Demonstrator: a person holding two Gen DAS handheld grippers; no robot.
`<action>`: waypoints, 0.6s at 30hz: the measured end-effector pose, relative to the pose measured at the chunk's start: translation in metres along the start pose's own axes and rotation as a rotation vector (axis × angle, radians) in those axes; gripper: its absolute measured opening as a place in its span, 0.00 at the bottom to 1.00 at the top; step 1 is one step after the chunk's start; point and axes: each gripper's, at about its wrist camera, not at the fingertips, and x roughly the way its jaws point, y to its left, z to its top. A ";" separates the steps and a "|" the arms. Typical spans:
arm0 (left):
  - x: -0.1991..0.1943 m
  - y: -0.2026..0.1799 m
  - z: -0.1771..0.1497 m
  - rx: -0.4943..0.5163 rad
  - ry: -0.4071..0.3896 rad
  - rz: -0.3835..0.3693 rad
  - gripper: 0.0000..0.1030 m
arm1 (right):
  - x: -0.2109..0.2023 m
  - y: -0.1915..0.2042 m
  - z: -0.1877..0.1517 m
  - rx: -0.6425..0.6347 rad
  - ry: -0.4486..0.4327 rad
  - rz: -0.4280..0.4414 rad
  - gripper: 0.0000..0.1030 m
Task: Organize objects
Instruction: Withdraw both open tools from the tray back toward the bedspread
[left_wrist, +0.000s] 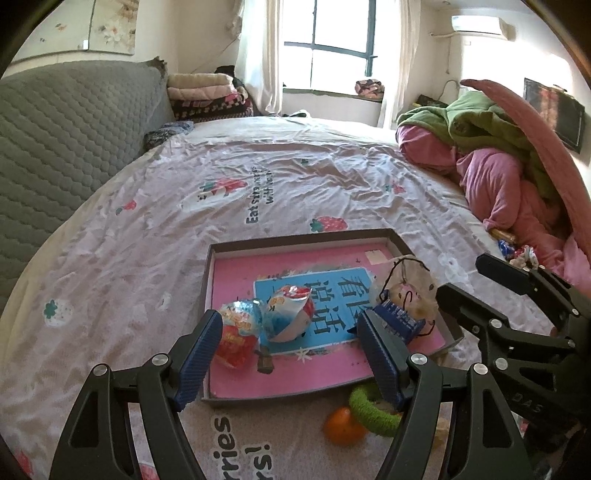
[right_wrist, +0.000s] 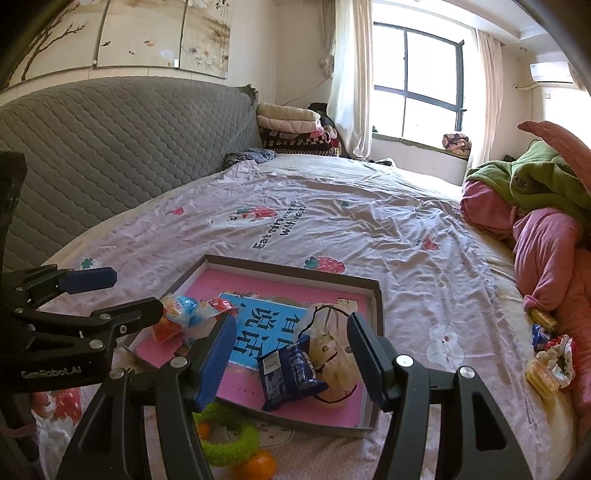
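Left wrist view showed the left gripper (left_wrist: 290, 356) spread wide and empty above the shallow brown cardboard tray (left_wrist: 295, 238) at lower centre, where crinkly red-and-blue snack packets (left_wrist: 269, 321) lay on a pink book. In the right wrist view, the right gripper (right_wrist: 291, 356) also gaped, grasping nothing, over a dark blue snack pack (right_wrist: 288, 373). Outside the tray at the bottom edge, the small orange fruit (right_wrist: 258, 463) and fuzzy green ring (right_wrist: 229, 443) risked being nudged away on the soft sheet, since both claws crowded together.

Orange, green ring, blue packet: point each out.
orange (left_wrist: 341, 430), left wrist view, middle of its skin.
green ring (right_wrist: 231, 445), right wrist view, fuzzy lower band.
blue packet (right_wrist: 290, 374), right wrist view, centre of wrapper.
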 end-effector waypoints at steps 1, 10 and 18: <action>0.000 0.000 -0.002 -0.001 0.006 -0.001 0.74 | -0.001 0.000 -0.001 0.002 0.000 0.000 0.60; -0.005 -0.004 -0.016 0.004 0.012 -0.005 0.74 | -0.015 0.002 -0.003 0.017 -0.013 0.016 0.60; -0.009 -0.005 -0.028 0.000 0.023 -0.023 0.74 | -0.029 0.005 -0.008 0.027 -0.030 0.029 0.60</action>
